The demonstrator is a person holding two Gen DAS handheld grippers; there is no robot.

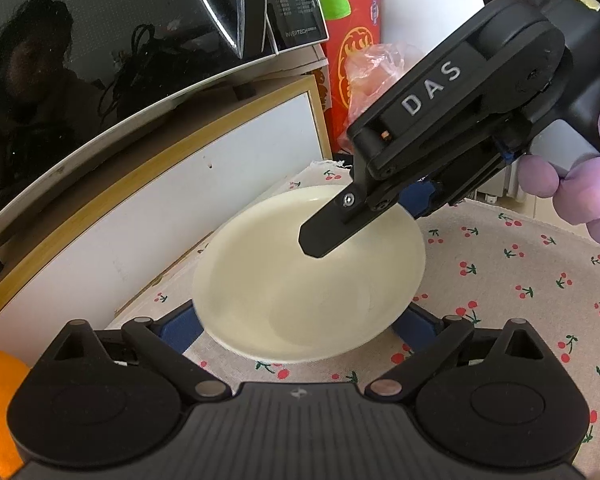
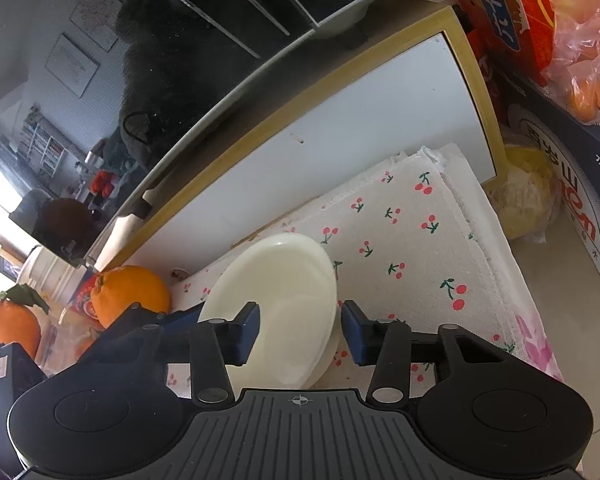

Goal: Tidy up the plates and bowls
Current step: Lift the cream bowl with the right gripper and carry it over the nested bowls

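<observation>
My right claw (image 2: 300, 330) has its blue pads astride the near rim of the glossy cream round ceramic plate (image 2: 276, 304), one over the dish, one outside, not pressing. My left claw (image 1: 300, 330) also brackets the plate, whether gripping I cannot tell. The plate sits on the woven cherry-print cloth (image 2: 412, 240); at nine o'clock a dimpled orange (image 2: 130, 294), at twelve a white wood-edged panel (image 2: 340, 152).

Cherry-print cloth (image 2: 412, 236) over the counter, white plate (image 1: 300, 280) on it, oranges (image 2: 130, 294) just beside the cloth
</observation>
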